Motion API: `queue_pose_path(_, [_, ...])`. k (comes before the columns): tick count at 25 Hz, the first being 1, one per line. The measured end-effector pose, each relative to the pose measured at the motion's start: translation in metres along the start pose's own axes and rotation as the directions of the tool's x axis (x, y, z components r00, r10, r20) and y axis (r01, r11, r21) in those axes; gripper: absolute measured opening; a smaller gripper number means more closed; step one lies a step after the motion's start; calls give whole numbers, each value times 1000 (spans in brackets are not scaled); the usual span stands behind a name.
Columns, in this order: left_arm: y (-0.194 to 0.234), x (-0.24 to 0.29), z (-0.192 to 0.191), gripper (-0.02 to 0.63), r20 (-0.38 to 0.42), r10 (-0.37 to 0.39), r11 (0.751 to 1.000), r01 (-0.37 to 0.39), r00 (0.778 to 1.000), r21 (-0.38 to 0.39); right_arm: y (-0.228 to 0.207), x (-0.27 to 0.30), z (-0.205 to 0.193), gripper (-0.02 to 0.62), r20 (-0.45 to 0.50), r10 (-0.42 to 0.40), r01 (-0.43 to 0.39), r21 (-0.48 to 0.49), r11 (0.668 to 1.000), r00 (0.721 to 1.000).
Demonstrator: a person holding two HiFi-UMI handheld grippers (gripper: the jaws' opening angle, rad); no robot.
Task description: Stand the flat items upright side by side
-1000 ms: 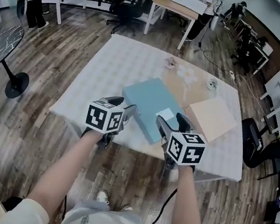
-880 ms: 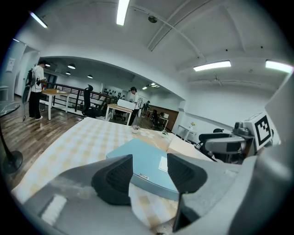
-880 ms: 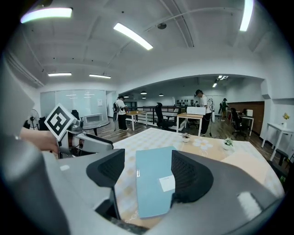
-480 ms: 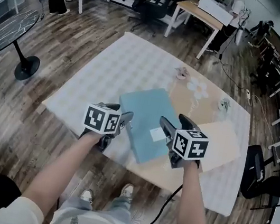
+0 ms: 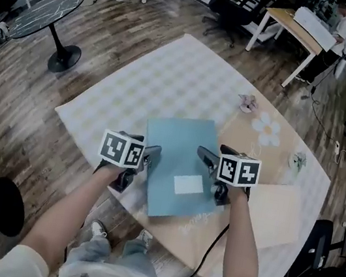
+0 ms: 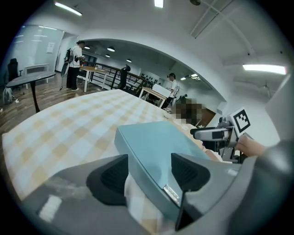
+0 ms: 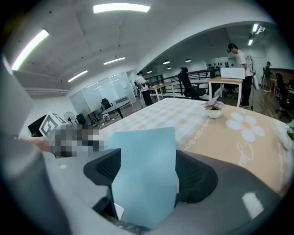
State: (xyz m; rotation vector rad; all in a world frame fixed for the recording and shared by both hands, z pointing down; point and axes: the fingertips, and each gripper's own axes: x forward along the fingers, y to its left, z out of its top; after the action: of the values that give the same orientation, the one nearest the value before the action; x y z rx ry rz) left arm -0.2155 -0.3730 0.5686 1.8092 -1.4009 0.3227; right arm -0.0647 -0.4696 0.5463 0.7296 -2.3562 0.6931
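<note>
Both hand-held grippers are down at the teal book now, one on each long side. Left hand-held gripper (image 5: pixel 149 158) is at the left edge; its jaws have just been opening, and its own view shows the corner of the cover lying between the spread pads, with a strip of chequered cloth showing beside the left pad. Right hand-held gripper (image 5: pixel 206 157) is at the right edge, jaws also just opening; the teal cover fills the space between them, lying across them rather than being pinched.

Under it all is the big worktop (image 5: pixel 135 88) with its pale chequered cloth, and on the right half a tan mat (image 5: pixel 266 171) printed with a white daisy. The teal book (image 5: pixel 178 149) lies flat, partly on the cloth and partly on the mat, close to the near edge, white label (image 5: pixel 188 185) facing up. A tan flat board (image 5: pixel 278 216) lies flat too, just to the right of the right hand. Two little flower pots (image 5: pixel 248 103) (image 5: pixel 297 160) sit well beyond.
</note>
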Motion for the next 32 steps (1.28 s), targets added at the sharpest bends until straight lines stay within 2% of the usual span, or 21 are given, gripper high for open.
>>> queue_pose_path(5, [4,11,-1,296,-7,30,998,-31,1000,-61,-16,24,-5,394,-70,51,-49,22,999,996])
queue_pose_path(10, [8,20,0,296,-13,40,995,-41,999,-86,-23,43,-11,396,-119,88,-83,48,995,989])
queue_pose_path(16, [12,24,1,296,-48,37,989,-44,998,-143,-22,53,-14,393,-121,153,-141,107,984,981])
queue_pose_path(20, [13,24,2,282,-52,63,985,-71,997,-160,-21,52,-15,380,-119,132,-121,95,988,984])
queue_pose_path(25, [7,19,15,276,-15,73,990,-74,997,-117,-22,41,-5,368,-65,101,-95,95,991,993])
queue_pose_path(32, [-10,4,68,276,89,86,996,-85,992,-16,-16,6,40,356,107,40,-46,48,998,993])
